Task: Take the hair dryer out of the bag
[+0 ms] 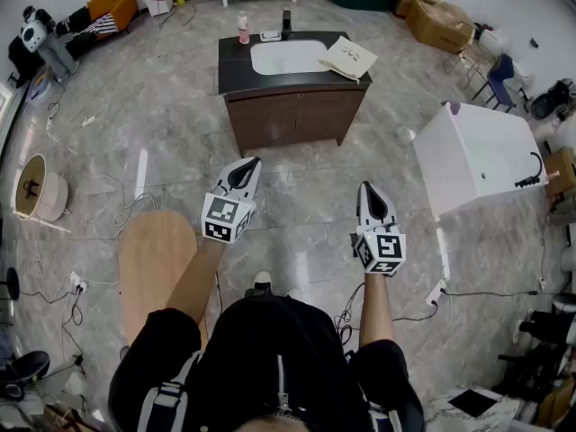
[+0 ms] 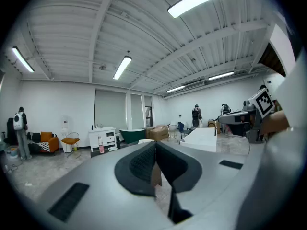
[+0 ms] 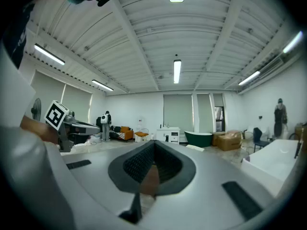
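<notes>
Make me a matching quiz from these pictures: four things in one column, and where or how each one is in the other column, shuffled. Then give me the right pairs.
Things:
1. pink bottle
2. white bag
3. white tub
4. left gripper

Places or states:
A. on the floor, to the right of the vanity in the head view
B. jaws shut, nothing between them
C. on the counter, left of the basin
D. on the counter's right end

Pairs: 1-C, 2-D, 3-A, 4-B.
</notes>
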Demonstrator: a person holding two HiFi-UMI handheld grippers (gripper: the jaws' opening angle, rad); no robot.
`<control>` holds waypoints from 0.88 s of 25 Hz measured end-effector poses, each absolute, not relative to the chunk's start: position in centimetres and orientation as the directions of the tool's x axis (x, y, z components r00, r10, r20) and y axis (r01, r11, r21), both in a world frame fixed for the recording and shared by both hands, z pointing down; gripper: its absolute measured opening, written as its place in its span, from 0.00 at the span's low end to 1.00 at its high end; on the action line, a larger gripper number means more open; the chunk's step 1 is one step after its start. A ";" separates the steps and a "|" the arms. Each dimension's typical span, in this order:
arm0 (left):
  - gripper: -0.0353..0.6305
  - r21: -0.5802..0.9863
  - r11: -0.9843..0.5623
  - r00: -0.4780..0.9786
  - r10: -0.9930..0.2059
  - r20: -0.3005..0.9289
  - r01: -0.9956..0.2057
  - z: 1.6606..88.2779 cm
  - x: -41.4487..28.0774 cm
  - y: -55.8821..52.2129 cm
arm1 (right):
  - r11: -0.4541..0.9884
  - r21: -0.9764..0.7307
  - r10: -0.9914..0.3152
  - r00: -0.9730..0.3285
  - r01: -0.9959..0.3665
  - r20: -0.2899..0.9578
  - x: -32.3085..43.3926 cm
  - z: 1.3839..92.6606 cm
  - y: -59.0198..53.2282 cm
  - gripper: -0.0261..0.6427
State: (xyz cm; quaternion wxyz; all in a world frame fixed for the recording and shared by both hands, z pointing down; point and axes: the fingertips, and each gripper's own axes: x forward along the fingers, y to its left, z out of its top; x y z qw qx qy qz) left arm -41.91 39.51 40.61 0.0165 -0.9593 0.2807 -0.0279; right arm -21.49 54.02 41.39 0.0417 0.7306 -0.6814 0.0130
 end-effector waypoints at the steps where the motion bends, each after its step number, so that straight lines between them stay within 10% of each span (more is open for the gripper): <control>1: 0.09 -0.052 -0.840 0.839 -0.543 0.040 -0.540 40.5 -42.2 39.4 | -0.067 0.035 -0.995 0.070 -0.997 0.071 -21.6 41.4 54.1 0.05; 17: 0.10 -0.030 -0.869 0.867 -0.495 0.051 -0.494 41.5 -43.4 38.5 | -0.128 0.027 -0.988 0.130 -0.991 0.084 -22.9 41.7 53.0 0.15; 22: 0.26 0.001 -0.878 0.877 -0.479 0.034 -0.479 41.1 -43.7 37.8 | -0.158 0.031 -0.984 0.160 -0.987 0.084 -22.8 41.5 52.8 0.27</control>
